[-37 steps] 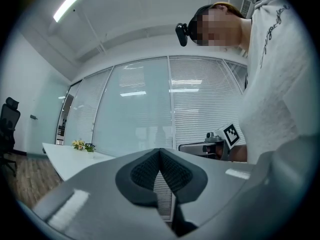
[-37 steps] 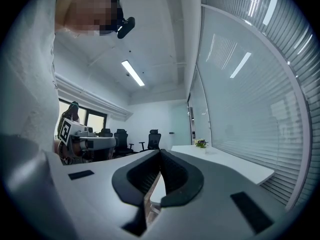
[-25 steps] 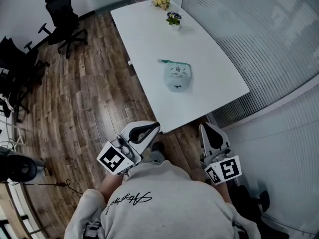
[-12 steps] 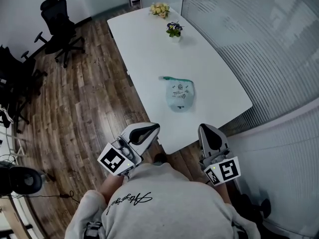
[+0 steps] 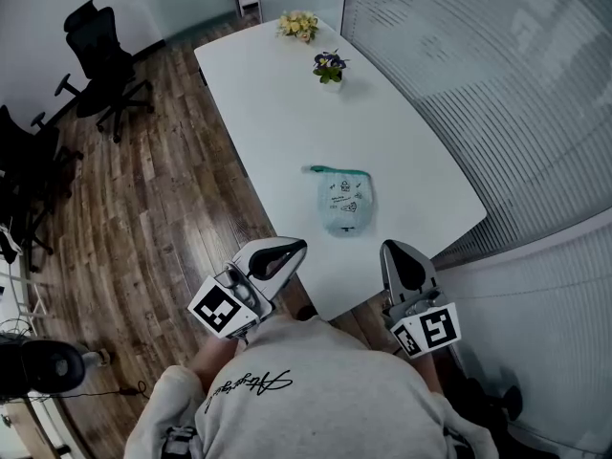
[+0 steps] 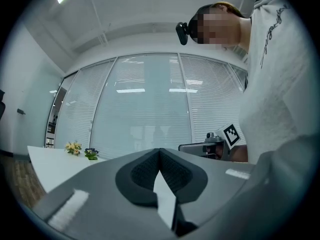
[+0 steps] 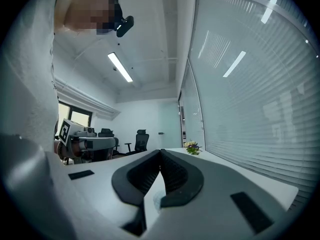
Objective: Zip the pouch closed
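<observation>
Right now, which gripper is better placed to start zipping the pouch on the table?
Left, but only slightly. The pouch lies about midway ahead of both grippers, and both have shut, empty fingers. The teal zip end sticks out on the left gripper's side; the right gripper could steady the pouch.

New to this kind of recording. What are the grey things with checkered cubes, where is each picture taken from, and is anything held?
No robot here: a person carries tongs, one in each hand, each bearing a marker cube. The head view looks down from a camera on the person's head: the left tongs and the right tongs point toward a white table. On it lie a pale green pouch and, at the far end, yellow flowers and a purple-flowered pot. The other two pictures come from cameras riding on the tongs, looking along their jaws. Both pairs of jaws are shut with nothing between them; the pouch lies untouched.
</observation>
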